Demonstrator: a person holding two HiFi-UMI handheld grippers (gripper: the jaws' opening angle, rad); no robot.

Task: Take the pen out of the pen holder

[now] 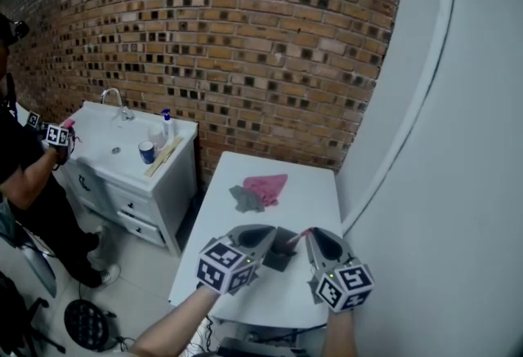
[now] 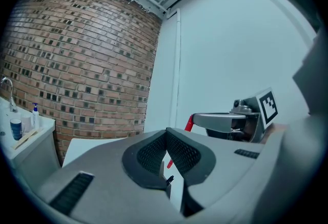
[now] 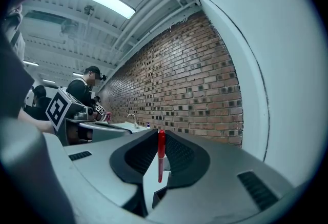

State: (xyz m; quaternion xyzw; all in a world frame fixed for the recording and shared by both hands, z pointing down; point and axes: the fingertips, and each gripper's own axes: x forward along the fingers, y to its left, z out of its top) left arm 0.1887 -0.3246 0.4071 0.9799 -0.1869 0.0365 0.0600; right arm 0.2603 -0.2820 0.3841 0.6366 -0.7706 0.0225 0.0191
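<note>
Only head view: pen holder [image 1: 282,256] | right hand-held gripper [image 3: 160,136]: clamps pen [image 3: 161,159] | left [image 2: 166,135]: narrow

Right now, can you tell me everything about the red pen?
The pen is thin and red and looks like shiny plastic, with a slimmer lower part. It stands upright, pinched between the dark ribbed pads of the right hand-held gripper. In the head view only a small red end shows, just above the dark pen holder on the white table. Whether its lower tip is inside the holder cannot be seen.
</note>
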